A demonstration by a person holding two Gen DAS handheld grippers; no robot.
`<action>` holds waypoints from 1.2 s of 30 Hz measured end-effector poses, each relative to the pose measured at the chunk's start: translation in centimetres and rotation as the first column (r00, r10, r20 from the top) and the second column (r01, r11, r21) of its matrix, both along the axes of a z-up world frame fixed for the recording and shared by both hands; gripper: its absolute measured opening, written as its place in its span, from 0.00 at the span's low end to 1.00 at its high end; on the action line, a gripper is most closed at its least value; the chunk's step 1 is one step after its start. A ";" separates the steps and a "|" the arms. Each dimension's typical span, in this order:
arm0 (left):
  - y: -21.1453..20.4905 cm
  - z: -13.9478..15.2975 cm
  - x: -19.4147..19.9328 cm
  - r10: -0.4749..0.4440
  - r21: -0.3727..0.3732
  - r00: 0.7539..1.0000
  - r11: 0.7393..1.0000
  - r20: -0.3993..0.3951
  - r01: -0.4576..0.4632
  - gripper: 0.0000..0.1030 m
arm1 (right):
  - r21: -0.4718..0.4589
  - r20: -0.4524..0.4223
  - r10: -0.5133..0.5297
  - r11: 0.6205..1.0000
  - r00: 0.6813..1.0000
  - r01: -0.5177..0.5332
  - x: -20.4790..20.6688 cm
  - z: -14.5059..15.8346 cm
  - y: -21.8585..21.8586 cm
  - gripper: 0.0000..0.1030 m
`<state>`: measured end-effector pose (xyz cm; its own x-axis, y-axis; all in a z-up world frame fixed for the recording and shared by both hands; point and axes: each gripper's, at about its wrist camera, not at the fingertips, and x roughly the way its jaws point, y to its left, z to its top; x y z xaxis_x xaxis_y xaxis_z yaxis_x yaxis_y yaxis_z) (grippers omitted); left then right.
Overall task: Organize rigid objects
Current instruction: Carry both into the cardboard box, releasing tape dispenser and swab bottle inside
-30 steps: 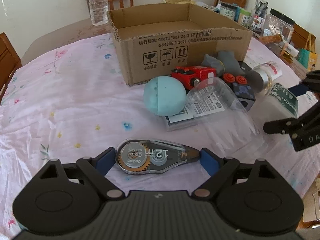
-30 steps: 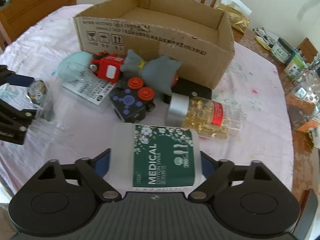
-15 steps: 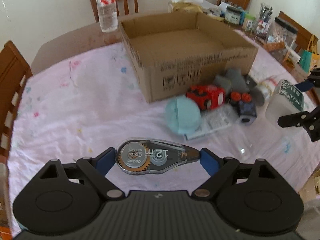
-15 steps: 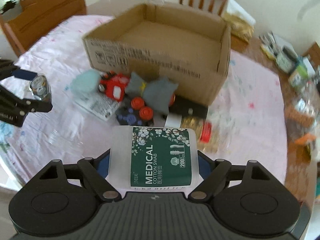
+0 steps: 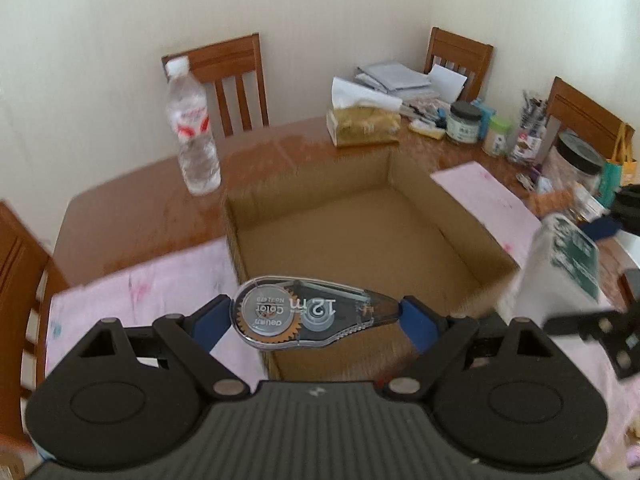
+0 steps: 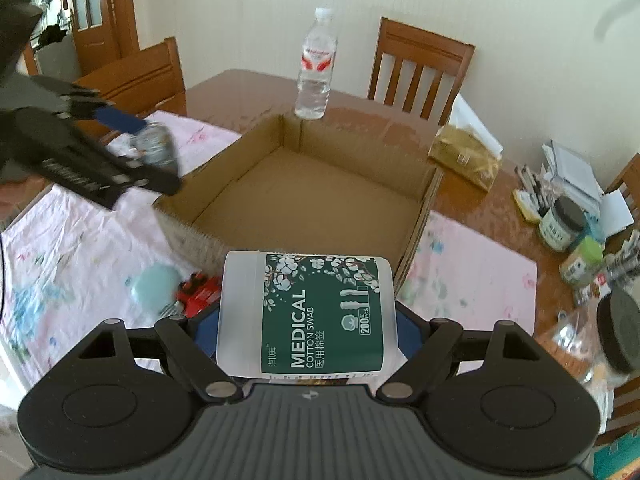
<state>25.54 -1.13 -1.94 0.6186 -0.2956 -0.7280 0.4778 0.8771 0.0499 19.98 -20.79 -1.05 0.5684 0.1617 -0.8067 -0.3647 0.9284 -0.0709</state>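
Observation:
My left gripper [image 5: 316, 316] is shut on a clear correction tape dispenser [image 5: 304, 312], held lengthwise between the blue pads above the near wall of the open cardboard box [image 5: 360, 240]. My right gripper [image 6: 308, 320] is shut on a white tub of medical cotton swabs [image 6: 320, 312] with a green label, above the box's [image 6: 312, 192] near edge. The box holds nothing. In the right wrist view the left gripper [image 6: 136, 148] hangs blurred at the left with the tape. The swab tub [image 5: 560, 264] shows blurred at the right of the left wrist view.
A water bottle [image 5: 194, 136] stands behind the box on bare wood, a tissue box [image 5: 362, 128] at the back right. Jars and pens [image 6: 560, 224] crowd the right side. A teal ball [image 6: 154, 284] and red toy car [image 6: 198, 290] lie before the box. Chairs ring the table.
Both grippers rose and moved forward, from the toy pile to above the box's near edge, each still carrying its object. The toys dropped out of the left wrist view.

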 end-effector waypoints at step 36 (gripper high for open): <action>6.4 -3.5 -5.4 0.402 -0.041 0.915 0.915 0.005 -0.402 0.99 | -0.013 -0.056 -0.008 1.000 0.998 0.008 14.9 -3.2 0.9 0.84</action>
<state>20.10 5.24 -5.39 0.7006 -0.0475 -0.7120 0.0839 0.9963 0.0161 34.89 -19.91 -4.29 0.5238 0.1470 -0.8391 -0.3610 0.9305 -0.0623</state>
